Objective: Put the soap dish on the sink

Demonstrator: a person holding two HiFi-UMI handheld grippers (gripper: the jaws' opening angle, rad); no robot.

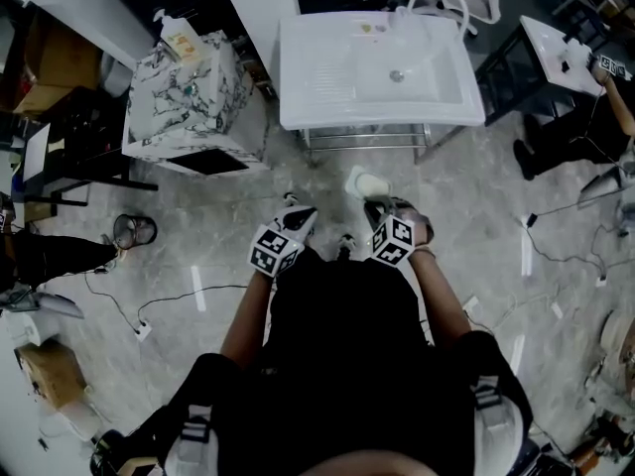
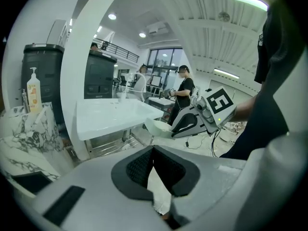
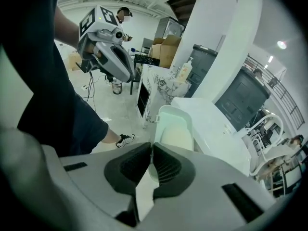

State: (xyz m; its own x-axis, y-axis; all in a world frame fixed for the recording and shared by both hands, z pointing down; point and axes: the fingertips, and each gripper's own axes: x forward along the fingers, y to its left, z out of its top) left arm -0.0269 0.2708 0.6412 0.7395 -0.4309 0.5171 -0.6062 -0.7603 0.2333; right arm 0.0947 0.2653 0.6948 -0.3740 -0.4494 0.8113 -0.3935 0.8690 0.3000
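The white sink (image 1: 327, 77) is a flat rectangular slab with a ribbed drainboard on one half and a shallow square basin on the other. It stands on a thin metal frame, and a white faucet arches over its far edge. The soap dish (image 3: 174, 115) is not on it. The dish is held in the air in front of the sink's near edge, over the glossy grey stone floor (image 1: 476, 196).

The dish is a smooth, pale mint plastic tray with rounded corners and a raised rim. A cream oval soap bar (image 3: 177, 137) lies inside it. The right gripper (image 3: 152, 148) pinches the dish's near rim between its black ribbed fingers (image 3: 166, 167), with the far end of the tray pointing toward the sink.

The left gripper (image 2: 153, 150) is level with the right one, also in front of the sink and a little further from it. Its dark cross-hatched fingers (image 2: 139, 167) are pressed together on nothing.

To the left of the sink, just beside it, stands a boxy cabinet (image 1: 189, 97) wrapped in white marble pattern with dark veins. A pump bottle (image 1: 179, 38) of yellowish liquid stands on the cabinet's back corner.
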